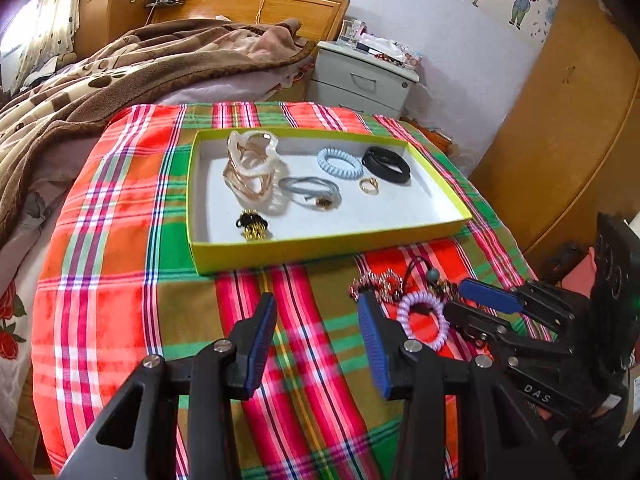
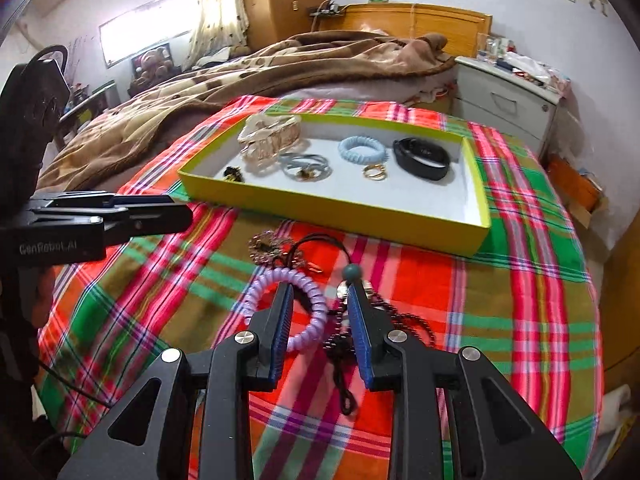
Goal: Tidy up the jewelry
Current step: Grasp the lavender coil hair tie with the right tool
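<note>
A shallow yellow-green tray with a white floor lay on a table covered by a red, green and orange plaid cloth, close beside a bed with a brown blanket. Inside the tray sat a translucent cream hair claw, a pale blue spiral hair tie, a black band, a grey hair tie with a gold charm, a small gold ring and, near the front left corner, a black-and-gold clip. The remaining pieces lay on the cloth just in front of the tray: a lilac spiral hair tie, a sparkly gold-toned piece behind it, a black cord ending near a teal bead, and a dark beaded strand trailing to the right. The right hand-held gripper was low over this cluster with its blue-padded fingers apart, one finger over the inside of the lilac tie's loop and the other beside the teal bead; whether the pads touched anything could not be told. The left hand-held gripper hung over bare cloth to the left of the cluster, its fingers spread wide and holding nothing. A white nightstand stood beyond the table.
</note>
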The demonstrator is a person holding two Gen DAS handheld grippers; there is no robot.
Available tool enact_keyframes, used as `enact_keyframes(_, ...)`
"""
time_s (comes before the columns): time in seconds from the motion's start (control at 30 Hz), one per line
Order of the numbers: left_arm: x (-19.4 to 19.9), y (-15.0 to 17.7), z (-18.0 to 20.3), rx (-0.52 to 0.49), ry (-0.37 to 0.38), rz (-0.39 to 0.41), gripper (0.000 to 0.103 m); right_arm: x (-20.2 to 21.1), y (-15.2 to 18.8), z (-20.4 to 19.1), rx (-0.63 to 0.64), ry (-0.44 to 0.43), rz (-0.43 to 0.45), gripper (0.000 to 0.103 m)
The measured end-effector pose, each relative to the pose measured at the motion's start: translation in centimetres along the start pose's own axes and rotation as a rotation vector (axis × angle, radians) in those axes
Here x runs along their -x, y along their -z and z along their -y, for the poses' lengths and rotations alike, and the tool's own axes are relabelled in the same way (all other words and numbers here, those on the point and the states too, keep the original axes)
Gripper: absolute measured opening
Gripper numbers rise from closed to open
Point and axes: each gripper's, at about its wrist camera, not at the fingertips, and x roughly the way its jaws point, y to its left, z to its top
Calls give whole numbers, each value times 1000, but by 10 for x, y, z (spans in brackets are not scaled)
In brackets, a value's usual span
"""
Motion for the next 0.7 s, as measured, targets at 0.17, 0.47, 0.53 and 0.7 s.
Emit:
enact_keyframes(0.17,-1,7,-1,8,-2,-15,44,-12,-3,-3,39,-23,-31,29)
enact_keyframes(0.47,-2,10,-6,24,-3,-23,44,-23,-2,-6,61,-20,-67,29)
enact_keyframes(0.53,-3,9,-7,27,-5,-26,44,-25,-1,-6,64,-13,-74,23)
enact_keyframes(0.7,-5,10,-7,28,-10,-31,44,-20,2,0,32,-23,-61,11)
